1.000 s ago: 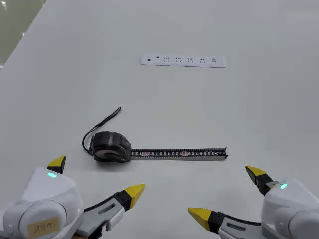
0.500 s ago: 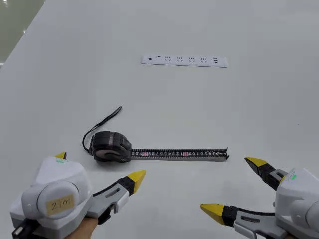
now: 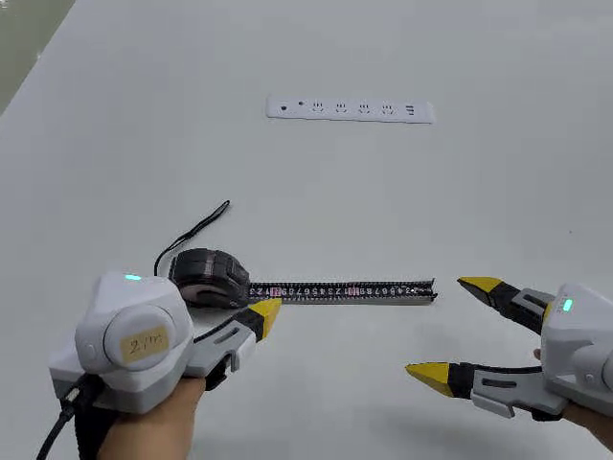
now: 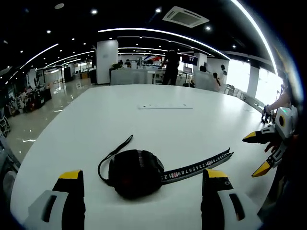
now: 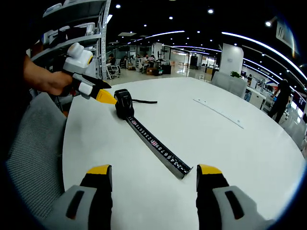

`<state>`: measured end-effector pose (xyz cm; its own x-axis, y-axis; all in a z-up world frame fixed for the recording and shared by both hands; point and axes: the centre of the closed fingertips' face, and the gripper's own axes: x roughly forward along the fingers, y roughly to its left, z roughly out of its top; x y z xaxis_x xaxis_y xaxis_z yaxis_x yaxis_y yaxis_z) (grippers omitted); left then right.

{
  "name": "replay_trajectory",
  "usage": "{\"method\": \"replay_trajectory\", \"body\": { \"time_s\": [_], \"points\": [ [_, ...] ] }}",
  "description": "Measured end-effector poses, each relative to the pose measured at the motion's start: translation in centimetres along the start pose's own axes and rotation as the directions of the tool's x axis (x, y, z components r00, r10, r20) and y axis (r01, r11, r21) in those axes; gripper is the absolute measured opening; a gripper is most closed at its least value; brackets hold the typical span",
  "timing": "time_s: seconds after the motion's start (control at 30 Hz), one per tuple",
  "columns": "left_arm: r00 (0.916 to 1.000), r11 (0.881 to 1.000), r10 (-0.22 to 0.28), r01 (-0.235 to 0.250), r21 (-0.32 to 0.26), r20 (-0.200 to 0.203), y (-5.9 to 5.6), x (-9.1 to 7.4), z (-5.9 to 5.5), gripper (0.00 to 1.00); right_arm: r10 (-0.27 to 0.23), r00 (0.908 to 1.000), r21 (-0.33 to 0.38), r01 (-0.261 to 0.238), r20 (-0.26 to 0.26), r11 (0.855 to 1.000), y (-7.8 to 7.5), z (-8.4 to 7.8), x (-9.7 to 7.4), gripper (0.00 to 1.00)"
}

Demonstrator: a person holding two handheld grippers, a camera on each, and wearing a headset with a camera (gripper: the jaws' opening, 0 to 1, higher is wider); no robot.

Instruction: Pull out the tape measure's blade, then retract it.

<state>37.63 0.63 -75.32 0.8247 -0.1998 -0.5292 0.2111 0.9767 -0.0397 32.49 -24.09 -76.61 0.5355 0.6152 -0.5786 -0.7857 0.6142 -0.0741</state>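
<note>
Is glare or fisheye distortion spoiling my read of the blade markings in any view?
Head view: soft even light on the white table, no glare, blade markings sharp but small. Left gripper view: fisheye curves the blade, the black case shows little detail. Right gripper view: numbers legible, table edge bowed.

We see the white worktop lit brightly and evenly, with only soft, pale shadows. In both gripper views light comes from ceiling strips and spots, and straight lines bend strongly near the edges.
</note>
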Motion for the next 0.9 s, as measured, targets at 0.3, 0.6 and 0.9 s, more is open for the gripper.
{"method": "replay_trajectory", "body": {
  "time_s": [0.3, 0.6, 0.9],
  "points": [
    [0.9998, 1.000, 0.015, -0.015, -0.017, -0.017, 0.0, 1.2, -0.4, 0.98, 0.089, 0.9959, -0.087, -0.090, -0.018, 0.992, -2.1, -1.3, 0.4, 0.59],
    [0.9989, 0.999, 0.041, -0.042, -0.032, -0.024, 0.5, 2.2, -0.6, 0.97, 0.162, 0.9860, -0.143, -0.166, -0.041, 0.976, -3.4, -1.9, 0.9, 0.47],
    [0.9982, 0.997, 0.044, -0.046, -0.061, -0.041, 0.6, 3.2, -0.8, 0.92, 0.241, 0.9658, -0.180, -0.255, -0.095, 0.950, -4.1, -2.7, 2.2, 0.40]
  ]
}}
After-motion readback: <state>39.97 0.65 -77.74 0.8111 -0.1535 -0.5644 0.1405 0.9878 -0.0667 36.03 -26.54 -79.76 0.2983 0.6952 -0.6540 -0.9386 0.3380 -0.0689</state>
